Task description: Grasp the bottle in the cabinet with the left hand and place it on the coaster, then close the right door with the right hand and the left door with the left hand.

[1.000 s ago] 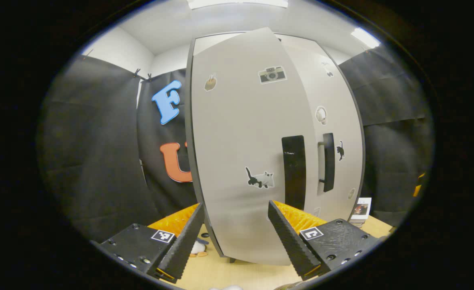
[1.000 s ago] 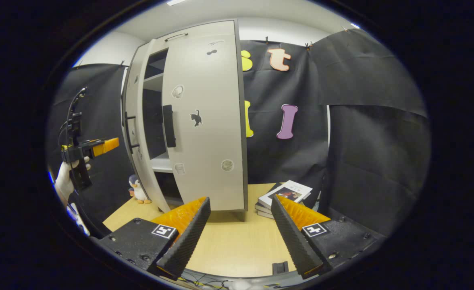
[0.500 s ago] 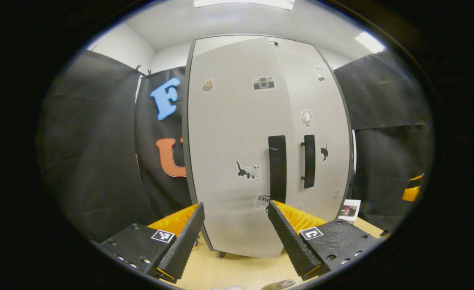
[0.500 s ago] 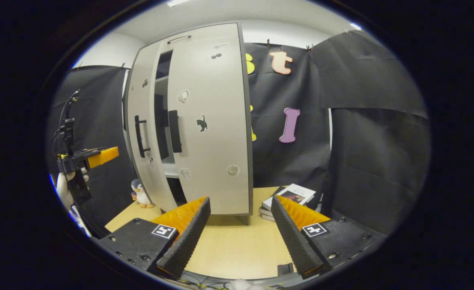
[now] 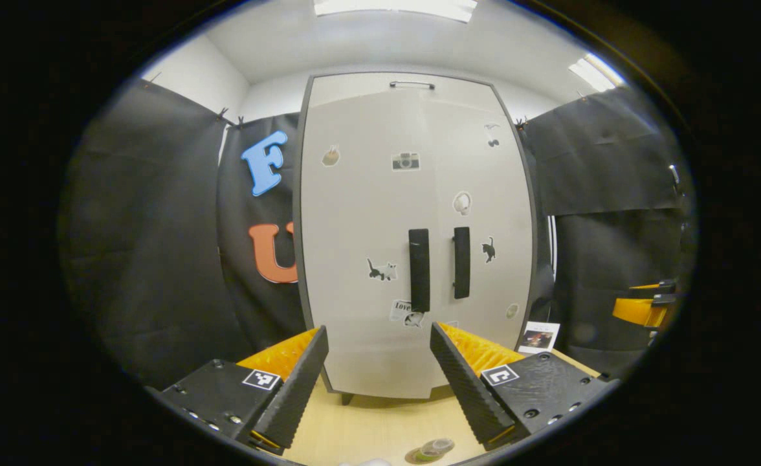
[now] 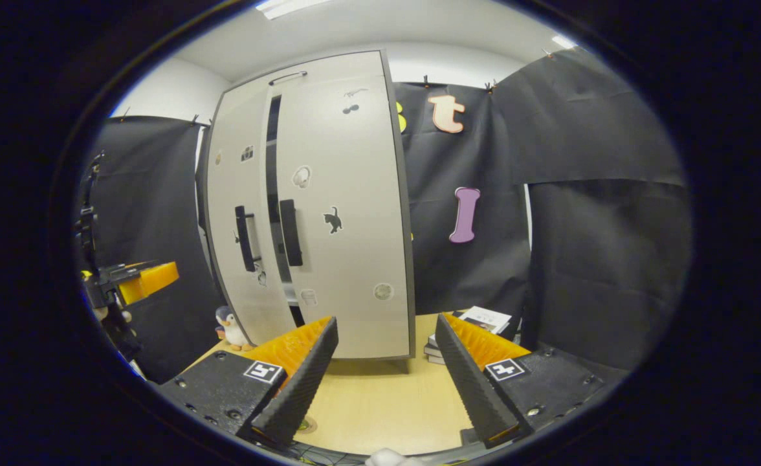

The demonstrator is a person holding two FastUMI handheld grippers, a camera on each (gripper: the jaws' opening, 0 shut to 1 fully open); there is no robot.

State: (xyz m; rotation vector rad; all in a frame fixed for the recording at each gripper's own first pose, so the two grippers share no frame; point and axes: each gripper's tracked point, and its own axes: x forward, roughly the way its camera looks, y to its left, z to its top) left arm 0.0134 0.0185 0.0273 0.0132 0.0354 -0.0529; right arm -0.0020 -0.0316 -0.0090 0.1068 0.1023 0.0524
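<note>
The grey cabinet (image 5: 413,213) stands straight ahead in the left gripper view, its two black handles (image 5: 419,268) side by side and both doors nearly flush. In the right gripper view a narrow dark gap shows between the left door (image 6: 235,194) and the right door (image 6: 348,207). My left gripper (image 5: 378,328) is open and empty, held back from the doors. Low at the near table edge sits a greenish round bottle top (image 5: 433,449) on a coaster. My right gripper (image 6: 386,319) is open and empty, off the cabinet's right front. The left gripper (image 6: 141,279) appears at far left there.
The cabinet stands on a light wooden table (image 6: 380,401). A toy penguin (image 6: 228,325) sits left of the cabinet's foot, and a stack of books (image 6: 477,321) lies to its right. Black cloth walls close in the booth. The right gripper (image 5: 642,309) shows at the far right.
The left door has swung from wide open to almost shut. My left gripper has drawn back from it, so the whole cabinet front is seen. The right gripper has shifted slightly.
</note>
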